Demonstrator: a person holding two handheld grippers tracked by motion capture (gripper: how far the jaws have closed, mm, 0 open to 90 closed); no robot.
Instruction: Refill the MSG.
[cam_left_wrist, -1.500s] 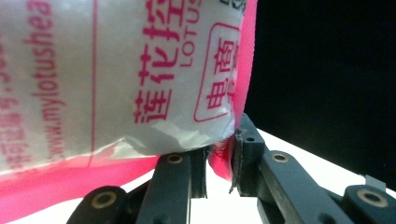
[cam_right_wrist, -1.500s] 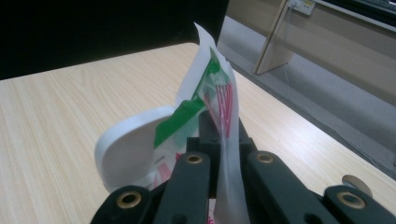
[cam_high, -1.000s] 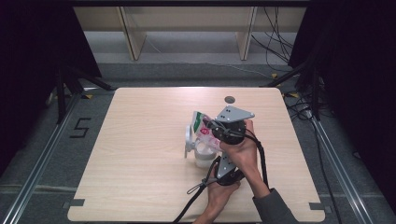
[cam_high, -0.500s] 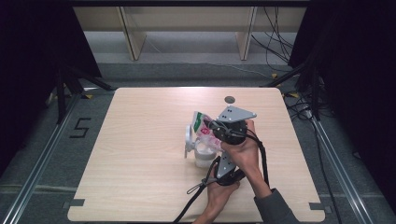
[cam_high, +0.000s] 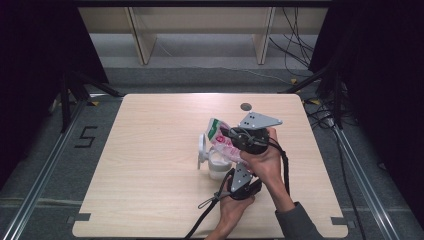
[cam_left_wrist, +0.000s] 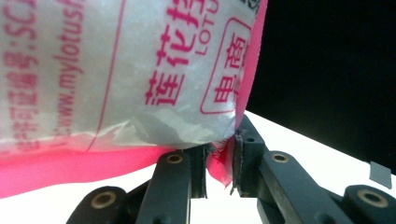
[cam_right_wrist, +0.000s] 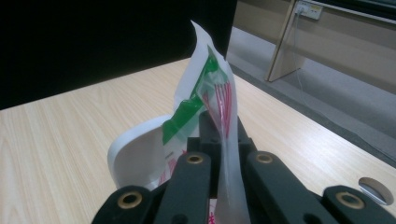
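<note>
Both my claws are clamped on the bag: right claw up top, left claw pinching the bottom corner, so its long axis slants over the white cup.

Pink-printed plastic bag tilted over white cup — table centre-right.

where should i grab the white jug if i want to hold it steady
Take the white jug by its handle, coming in from the table's left. The handle loops out on that side and stands free, while the printed plastic bag and both tools, left and right, crowd the jug's right side and top. Its body looks too wide for a sure pinch.
</note>
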